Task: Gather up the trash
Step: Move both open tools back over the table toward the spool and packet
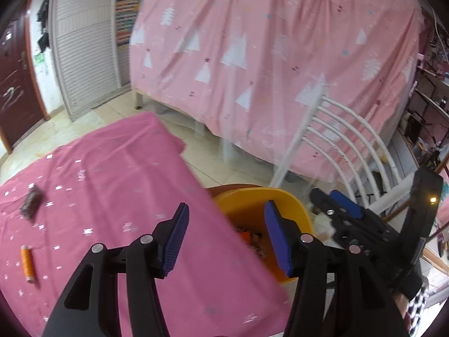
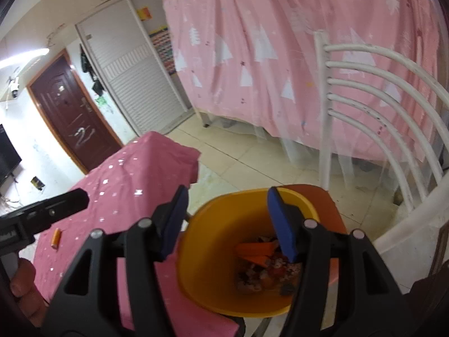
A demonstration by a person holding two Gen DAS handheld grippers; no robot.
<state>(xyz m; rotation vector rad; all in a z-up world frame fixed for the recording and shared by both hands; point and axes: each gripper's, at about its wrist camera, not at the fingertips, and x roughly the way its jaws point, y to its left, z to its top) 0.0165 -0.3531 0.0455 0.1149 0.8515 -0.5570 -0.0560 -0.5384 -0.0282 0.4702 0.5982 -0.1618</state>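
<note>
A yellow bin (image 2: 213,252) sits on an orange chair seat (image 2: 328,205) beside the table and holds wrappers and scraps (image 2: 269,269). My right gripper (image 2: 227,224) hangs open over the bin with nothing between its blue pads. My left gripper (image 1: 224,238) is open and empty too, over the table edge next to the bin (image 1: 291,205). On the pink tablecloth (image 1: 112,174) lie a dark crumpled wrapper (image 1: 31,200) and an orange spool (image 1: 27,262); the spool (image 2: 55,237) also shows in the right wrist view. The right gripper (image 1: 336,205) appears at the right of the left wrist view.
A white metal chair back (image 2: 373,112) rises behind the bin. A bed draped in a pink tree-print sheet (image 1: 266,56) fills the background. Tiled floor (image 2: 252,163) lies between table and bed. A brown door (image 2: 67,106) and white louvred wardrobe (image 2: 134,84) stand far left.
</note>
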